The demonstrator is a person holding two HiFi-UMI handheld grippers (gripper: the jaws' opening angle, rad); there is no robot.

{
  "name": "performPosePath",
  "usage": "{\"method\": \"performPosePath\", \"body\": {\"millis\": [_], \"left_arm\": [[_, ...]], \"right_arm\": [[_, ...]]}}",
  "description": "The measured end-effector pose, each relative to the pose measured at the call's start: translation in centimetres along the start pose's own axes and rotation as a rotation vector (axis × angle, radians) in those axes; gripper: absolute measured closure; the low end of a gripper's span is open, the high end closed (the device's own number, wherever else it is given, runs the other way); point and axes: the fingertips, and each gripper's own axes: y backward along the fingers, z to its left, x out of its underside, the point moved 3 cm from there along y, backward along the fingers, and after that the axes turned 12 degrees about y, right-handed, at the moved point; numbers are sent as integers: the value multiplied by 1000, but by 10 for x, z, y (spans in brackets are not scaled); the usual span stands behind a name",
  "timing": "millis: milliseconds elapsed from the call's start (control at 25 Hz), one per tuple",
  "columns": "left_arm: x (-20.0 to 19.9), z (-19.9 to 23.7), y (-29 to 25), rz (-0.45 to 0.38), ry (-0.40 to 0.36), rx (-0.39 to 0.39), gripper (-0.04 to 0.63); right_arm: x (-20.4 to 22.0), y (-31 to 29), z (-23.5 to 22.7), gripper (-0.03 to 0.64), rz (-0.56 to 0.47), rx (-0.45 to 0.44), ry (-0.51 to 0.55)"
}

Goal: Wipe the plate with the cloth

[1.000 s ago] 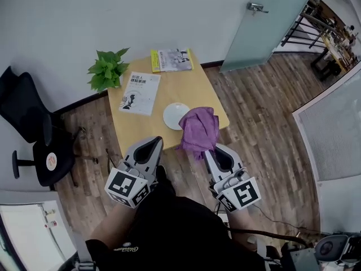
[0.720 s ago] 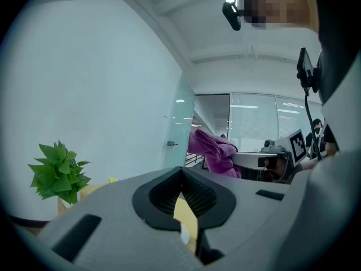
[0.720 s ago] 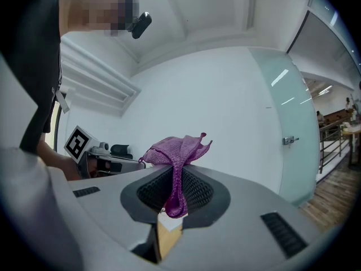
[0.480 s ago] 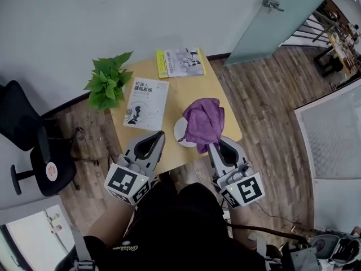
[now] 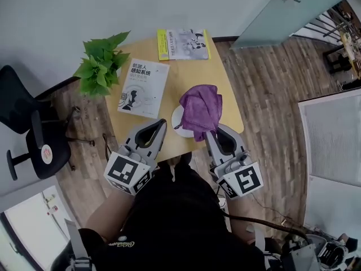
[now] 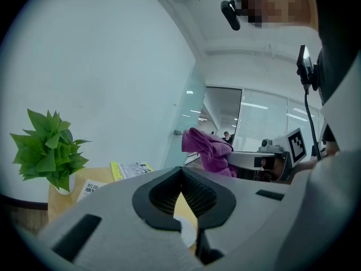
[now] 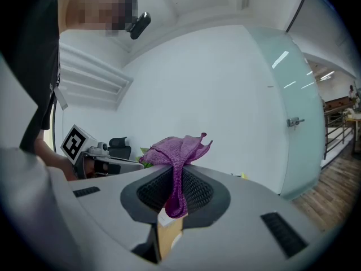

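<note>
A purple cloth (image 5: 201,109) hangs bunched from my right gripper (image 5: 210,133), whose jaws are shut on it; in the right gripper view the cloth (image 7: 176,154) rises out of the closed pads. It covers most of a white plate (image 5: 176,120) on the small wooden table (image 5: 180,78); only the plate's left rim shows. My left gripper (image 5: 158,125) is shut with nothing in it, its tip just left of the plate over the table's near edge. In the left gripper view the cloth (image 6: 206,149) shows to the right.
A white book (image 5: 143,87) lies on the table's left half, and a yellow-edged magazine (image 5: 183,43) at its far edge. A potted green plant (image 5: 100,62) stands at the far left corner. A black office chair (image 5: 31,134) is at the left, a glass door (image 5: 276,13) at the far right.
The table and plate have come nearer to both grippers. The cloth in my right gripper now hangs over the plate, covering more of it. My left gripper's tip has reached the table's near edge.
</note>
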Motion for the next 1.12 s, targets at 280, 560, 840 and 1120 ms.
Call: {"method": "performPosePath", "body": {"millis": [280, 560, 840, 1120], "left_arm": [[30, 1, -31, 43, 20, -24, 594], [65, 21, -48, 99, 60, -99, 594], [105, 47, -62, 164, 101, -169, 594], [133, 56, -63, 228, 124, -193, 594]], "right_arm": [[31, -12, -14, 575, 45, -41, -36], [78, -33, -17, 575, 119, -90, -81], [135, -53, -13, 575, 221, -125, -113], [211, -75, -28, 575, 553, -218, -53]]}}
